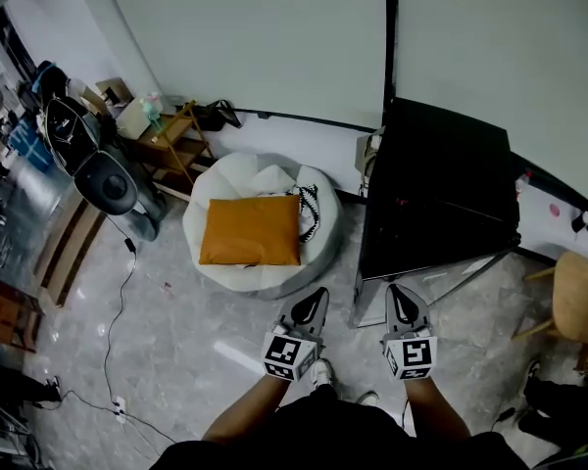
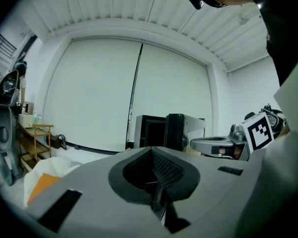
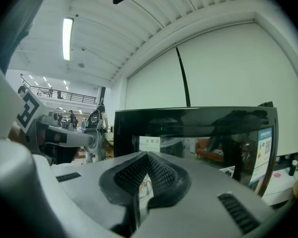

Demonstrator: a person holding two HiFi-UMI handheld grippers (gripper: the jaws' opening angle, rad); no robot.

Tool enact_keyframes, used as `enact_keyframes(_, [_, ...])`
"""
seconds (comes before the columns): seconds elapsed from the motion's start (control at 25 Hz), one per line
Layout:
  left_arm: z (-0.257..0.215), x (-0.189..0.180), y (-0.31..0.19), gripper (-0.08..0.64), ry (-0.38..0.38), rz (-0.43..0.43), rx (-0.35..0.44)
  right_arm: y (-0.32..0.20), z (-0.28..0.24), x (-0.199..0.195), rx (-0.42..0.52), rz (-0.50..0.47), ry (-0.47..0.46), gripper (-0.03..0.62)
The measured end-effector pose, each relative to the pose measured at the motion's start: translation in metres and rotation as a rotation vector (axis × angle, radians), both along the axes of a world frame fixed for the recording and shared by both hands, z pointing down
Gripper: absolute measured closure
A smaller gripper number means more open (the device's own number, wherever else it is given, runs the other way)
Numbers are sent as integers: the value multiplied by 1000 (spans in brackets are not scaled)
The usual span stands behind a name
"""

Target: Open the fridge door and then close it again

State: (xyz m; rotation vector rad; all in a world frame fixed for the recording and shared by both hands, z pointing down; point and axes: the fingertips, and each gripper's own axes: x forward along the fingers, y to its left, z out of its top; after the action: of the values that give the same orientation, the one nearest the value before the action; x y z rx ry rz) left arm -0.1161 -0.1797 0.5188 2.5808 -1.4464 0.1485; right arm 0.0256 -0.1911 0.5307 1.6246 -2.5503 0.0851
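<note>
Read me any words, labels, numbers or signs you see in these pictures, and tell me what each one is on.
No text can be read in any view.
Blue and white sticker at the right edge of the fridge front: print too small to read.
White sheet showing on the fridge's glossy front: blurred, unreadable.
Marker cubes: black and white square patterns only, no letters or numbers.

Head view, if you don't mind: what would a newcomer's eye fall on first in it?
The black fridge stands out right of centre, dark against the pale wall. Left of it an orange cushion lies on a white beanbag. Lower down, the left gripper and right gripper are held side by side, both shut and empty.
</note>
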Motion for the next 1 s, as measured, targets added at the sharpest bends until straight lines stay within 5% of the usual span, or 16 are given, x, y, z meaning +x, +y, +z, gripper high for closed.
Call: enact_keyframes(1.0, [4, 6, -63, 538, -62, 109, 35, -66, 2, -5, 13, 87, -2, 574])
